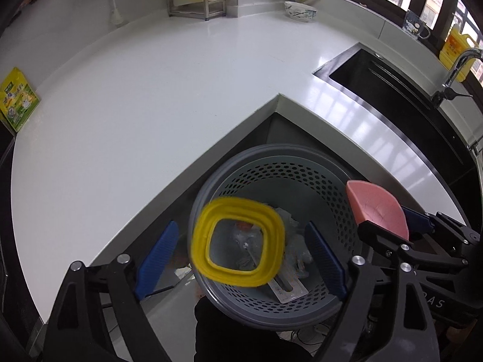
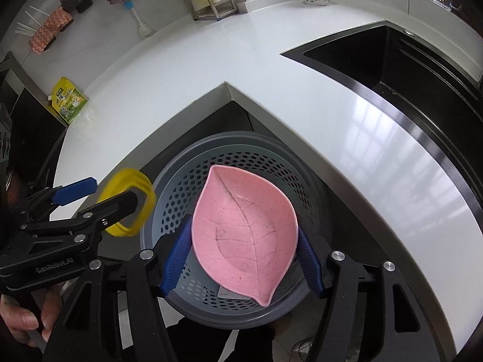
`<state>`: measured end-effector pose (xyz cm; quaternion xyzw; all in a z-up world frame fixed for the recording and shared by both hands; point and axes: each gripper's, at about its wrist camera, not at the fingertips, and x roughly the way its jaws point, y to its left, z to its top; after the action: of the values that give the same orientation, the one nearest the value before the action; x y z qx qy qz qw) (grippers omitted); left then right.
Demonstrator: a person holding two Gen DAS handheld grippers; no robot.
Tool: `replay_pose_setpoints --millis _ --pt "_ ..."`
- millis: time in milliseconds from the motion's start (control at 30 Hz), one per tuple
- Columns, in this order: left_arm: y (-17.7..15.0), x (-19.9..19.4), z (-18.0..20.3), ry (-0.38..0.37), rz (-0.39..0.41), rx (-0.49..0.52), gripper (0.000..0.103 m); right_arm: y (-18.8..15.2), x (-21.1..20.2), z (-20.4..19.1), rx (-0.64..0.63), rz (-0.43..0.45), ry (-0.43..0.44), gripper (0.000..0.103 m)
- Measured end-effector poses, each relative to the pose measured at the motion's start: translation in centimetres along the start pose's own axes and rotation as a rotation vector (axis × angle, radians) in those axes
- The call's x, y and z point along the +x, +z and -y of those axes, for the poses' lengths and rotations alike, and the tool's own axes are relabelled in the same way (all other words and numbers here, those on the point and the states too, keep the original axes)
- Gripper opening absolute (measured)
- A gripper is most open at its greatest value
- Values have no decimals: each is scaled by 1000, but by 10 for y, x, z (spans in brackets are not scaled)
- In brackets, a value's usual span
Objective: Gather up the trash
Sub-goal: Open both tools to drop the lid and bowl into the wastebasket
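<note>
Now your left gripper (image 1: pixel 240 261) is spread, yellow lid (image 1: pixel 238 242) loose over the bin (image 1: pixel 341 175); right gripper (image 2: pixel 244 261) pinches the pink leaf dish (image 2: pixel 244 232) directly above it.

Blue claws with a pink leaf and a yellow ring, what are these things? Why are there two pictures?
A person holds two grabbing tools, one in each hand. Each has a claw with blue pads and a small camera, so each picture looks along one claw. The left claw is open, with a blurry yellow ring loose between its pads. The right claw squeezes a pink leaf dish. Both hang above a grey trash bin with litter inside. Around it runs a white counter with a sink, a bowl and a yellow packet.
</note>
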<state>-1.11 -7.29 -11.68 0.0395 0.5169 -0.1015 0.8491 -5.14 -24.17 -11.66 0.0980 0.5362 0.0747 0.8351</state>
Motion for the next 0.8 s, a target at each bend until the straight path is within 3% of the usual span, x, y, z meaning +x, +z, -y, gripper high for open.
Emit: replay_pose_setpoints --millis 400,800 --pt "-3 -29 -7 42 -11 -60 88 -3 -32 0 23 43 -42 69" --pt "0 -68 0 56 43 -55 90 -12 -64 -16 27 50 -60 69"
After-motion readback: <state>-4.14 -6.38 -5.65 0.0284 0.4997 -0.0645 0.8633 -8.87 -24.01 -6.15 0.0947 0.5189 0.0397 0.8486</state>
